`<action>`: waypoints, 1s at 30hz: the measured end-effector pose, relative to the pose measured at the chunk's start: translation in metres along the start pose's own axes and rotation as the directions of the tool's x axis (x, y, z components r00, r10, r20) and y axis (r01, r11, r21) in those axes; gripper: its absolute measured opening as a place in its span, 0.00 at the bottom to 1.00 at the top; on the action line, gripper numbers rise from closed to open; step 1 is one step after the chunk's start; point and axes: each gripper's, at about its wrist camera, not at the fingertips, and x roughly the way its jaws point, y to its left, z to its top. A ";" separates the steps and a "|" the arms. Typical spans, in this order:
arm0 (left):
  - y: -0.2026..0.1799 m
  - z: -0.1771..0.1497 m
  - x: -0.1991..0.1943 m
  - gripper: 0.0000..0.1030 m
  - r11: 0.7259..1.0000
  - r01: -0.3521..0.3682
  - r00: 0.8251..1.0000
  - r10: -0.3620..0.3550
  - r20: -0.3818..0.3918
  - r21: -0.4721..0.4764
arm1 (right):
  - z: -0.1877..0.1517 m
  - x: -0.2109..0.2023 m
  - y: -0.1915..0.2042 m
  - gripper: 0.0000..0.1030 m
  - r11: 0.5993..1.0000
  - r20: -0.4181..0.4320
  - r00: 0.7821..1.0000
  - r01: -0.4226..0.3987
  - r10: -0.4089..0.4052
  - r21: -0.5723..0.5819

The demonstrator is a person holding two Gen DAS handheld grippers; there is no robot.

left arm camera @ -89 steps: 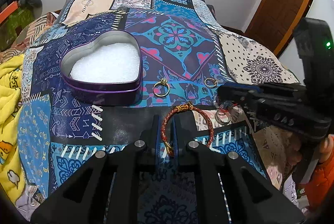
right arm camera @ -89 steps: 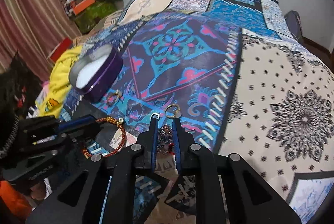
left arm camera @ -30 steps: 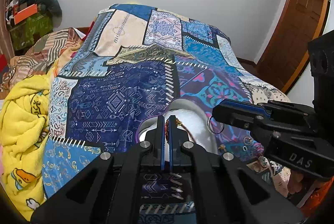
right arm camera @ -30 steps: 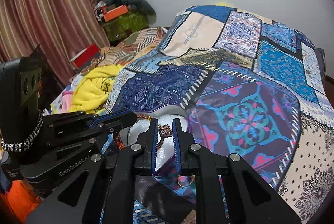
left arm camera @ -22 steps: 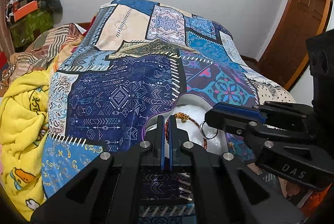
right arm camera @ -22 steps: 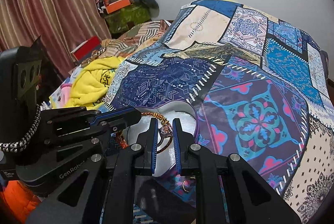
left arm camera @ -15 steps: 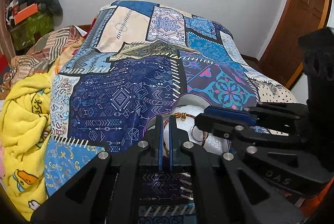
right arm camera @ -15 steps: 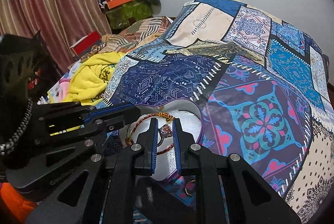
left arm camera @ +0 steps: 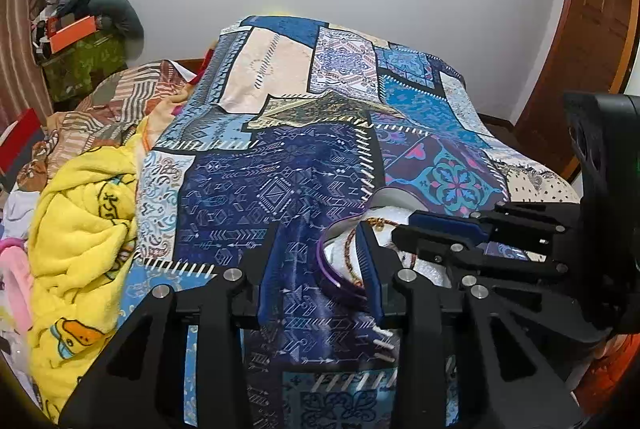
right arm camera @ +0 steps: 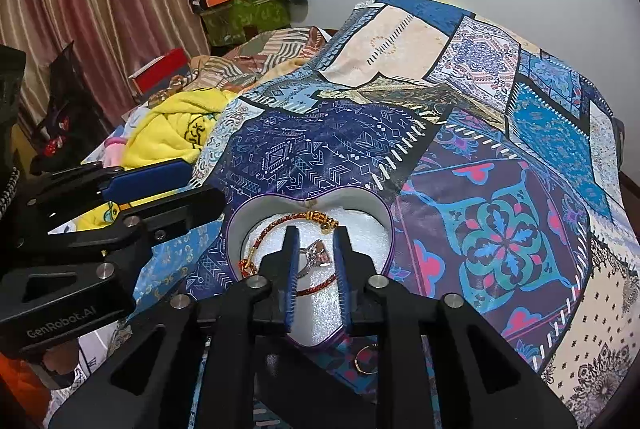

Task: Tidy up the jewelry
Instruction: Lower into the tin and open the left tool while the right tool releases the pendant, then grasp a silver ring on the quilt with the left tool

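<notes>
Ring (right arm camera: 316,256) betw. opening right gripper (right arm camera: 316,249) jaws seen only in right view; left gripper (left arm camera: 320,249) jaws opening, bracelet (right arm camera: 280,229) released in tin (right arm camera: 384,229).

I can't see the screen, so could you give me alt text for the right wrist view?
The right gripper, jaws opening, hovers over a silver ring and a red-and-gold braided bracelet inside a purple heart-shaped tin on a patchwork bedspread.
</notes>
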 end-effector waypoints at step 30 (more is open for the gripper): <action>-0.064 -0.007 -0.045 0.48 0.996 0.023 1.000 -0.023 0.001 0.083 | -0.042 -0.111 -0.045 0.38 0.981 0.093 0.983 0.144 -0.157 0.129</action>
